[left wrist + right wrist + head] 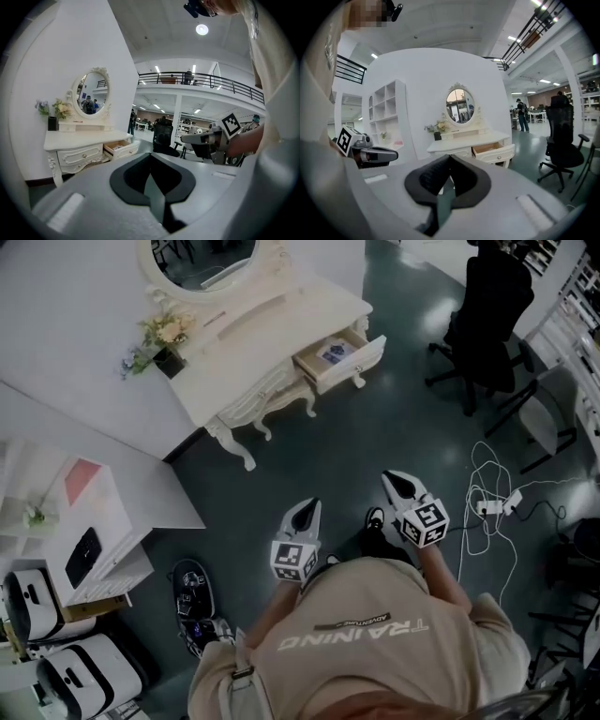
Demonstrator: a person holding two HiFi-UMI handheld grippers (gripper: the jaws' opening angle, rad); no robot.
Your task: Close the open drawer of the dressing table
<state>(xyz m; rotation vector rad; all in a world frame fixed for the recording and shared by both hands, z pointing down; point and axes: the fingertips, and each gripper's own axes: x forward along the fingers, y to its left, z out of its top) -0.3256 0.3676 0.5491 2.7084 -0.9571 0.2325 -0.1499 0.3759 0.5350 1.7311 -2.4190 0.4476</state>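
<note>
The drawer stands pulled out from the dressing table. It is cream-white with a pale wood interior. Something flat lies inside, too small to identify. The table sits against a white wall, well apart from the person. Its one oval mirror is cut off by the head view's top edge. One neighbouring drawer is shut. There are two grippers, the left gripper and the right gripper, each with jaws together and holding nothing.
</note>
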